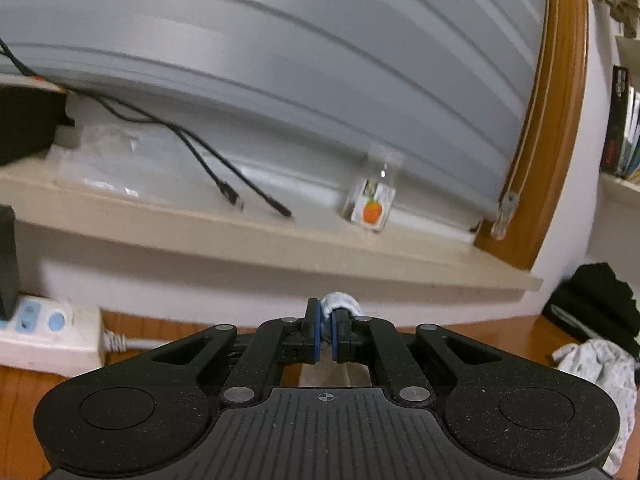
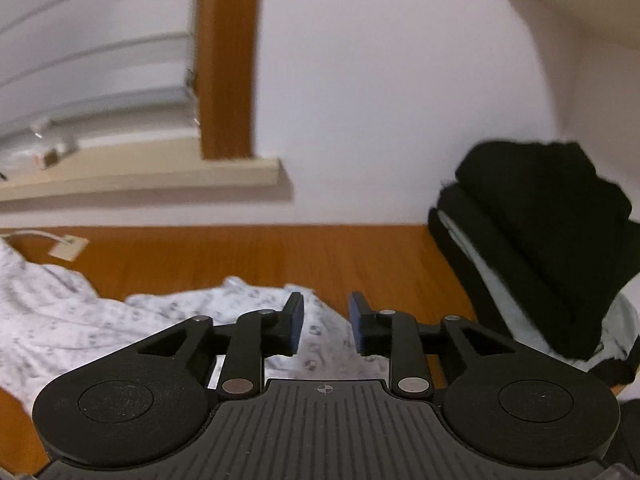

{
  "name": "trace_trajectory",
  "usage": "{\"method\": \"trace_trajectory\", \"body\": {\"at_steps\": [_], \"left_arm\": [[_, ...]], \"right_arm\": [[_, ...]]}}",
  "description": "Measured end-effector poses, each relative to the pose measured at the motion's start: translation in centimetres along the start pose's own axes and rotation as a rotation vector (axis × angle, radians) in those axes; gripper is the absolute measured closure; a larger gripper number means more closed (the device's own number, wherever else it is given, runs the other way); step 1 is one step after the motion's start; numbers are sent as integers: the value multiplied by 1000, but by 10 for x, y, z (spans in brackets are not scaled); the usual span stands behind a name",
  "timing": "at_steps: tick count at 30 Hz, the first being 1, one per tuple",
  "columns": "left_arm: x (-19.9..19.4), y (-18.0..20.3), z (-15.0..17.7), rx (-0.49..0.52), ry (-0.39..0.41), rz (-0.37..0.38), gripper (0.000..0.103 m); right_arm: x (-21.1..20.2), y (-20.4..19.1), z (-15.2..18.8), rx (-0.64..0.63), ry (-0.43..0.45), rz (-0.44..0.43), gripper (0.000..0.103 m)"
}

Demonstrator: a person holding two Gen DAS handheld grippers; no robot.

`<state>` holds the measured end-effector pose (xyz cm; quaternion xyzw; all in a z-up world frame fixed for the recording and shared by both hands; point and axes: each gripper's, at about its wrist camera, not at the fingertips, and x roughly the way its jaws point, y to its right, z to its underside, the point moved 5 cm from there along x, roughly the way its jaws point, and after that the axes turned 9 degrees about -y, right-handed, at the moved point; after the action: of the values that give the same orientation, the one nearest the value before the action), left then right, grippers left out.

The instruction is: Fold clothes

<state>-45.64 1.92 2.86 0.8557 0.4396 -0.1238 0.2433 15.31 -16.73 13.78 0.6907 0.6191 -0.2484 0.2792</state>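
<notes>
The left gripper (image 1: 326,330) points nearly level toward the windowsill (image 1: 280,236), its fingers (image 1: 313,332) clenched on a bunched fold of the white patterned garment (image 1: 340,305). The right gripper (image 2: 325,326) tilts down over the wooden tabletop (image 2: 248,256), its fingers (image 2: 295,322) parted and gripping nothing, with the same garment (image 2: 60,312) spread below and to the left. A black clothes pile (image 2: 552,232) lies to its right.
</notes>
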Motion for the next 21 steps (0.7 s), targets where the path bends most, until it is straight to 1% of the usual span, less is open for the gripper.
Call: {"method": "trace_trajectory", "body": {"at_steps": [1, 3, 4, 5, 7, 8, 9, 10, 11, 12, 13, 15, 16, 17, 19, 20, 21], "left_arm": [[0, 1, 0, 11, -6, -2, 95], [-2, 1, -1, 23, -18, -5, 94], [-5, 0, 0, 30, -25, -7, 94], [-9, 0, 1, 41, -33, -16, 90], [-20, 3, 1, 72, -40, -66, 75], [-25, 4, 1, 88, -43, -95, 73], [-31, 5, 1, 104, -45, -127, 71], [-37, 6, -1, 118, -46, -160, 71], [-42, 8, -3, 128, -45, -186, 71], [-48, 9, -5, 131, -40, -199, 71], [-53, 12, -8, 133, -34, -207, 71], [-59, 27, -16, 156, -20, -211, 71], [-61, 39, -20, 178, -12, -214, 70], [-62, 53, -24, 207, 1, -217, 68], [-64, 80, -32, 255, 31, -219, 53], [-65, 93, -35, 273, 46, -208, 52], [-65, 106, -37, 286, 53, -182, 52]], "right_arm": [[10, -1, 2, 11, -14, -8, 66], [34, -8, 5, 28, -44, -28, 62], [47, -13, 5, 25, -57, -29, 62], [60, -17, 6, 7, -71, -17, 62], [80, -20, 6, -22, -90, 21, 62], [86, -19, 6, -23, -95, 33, 62], [91, -18, 6, -22, -97, 35, 63], [93, -15, 6, -17, -93, 24, 78], [93, -11, 5, -8, -81, 8, 94], [87, -7, 4, 0, -48, 5, 97], [78, -1, 0, 12, 8, 10, 97], [51, 15, -5, 73, 126, -14, 97], [41, 20, -3, 92, 158, -7, 97], [33, 25, -1, 97, 175, 8, 97], [28, 33, 10, 89, 160, 5, 97], [29, 36, 17, 88, 141, -4, 97], [32, 38, 24, 86, 120, -7, 97]]}}
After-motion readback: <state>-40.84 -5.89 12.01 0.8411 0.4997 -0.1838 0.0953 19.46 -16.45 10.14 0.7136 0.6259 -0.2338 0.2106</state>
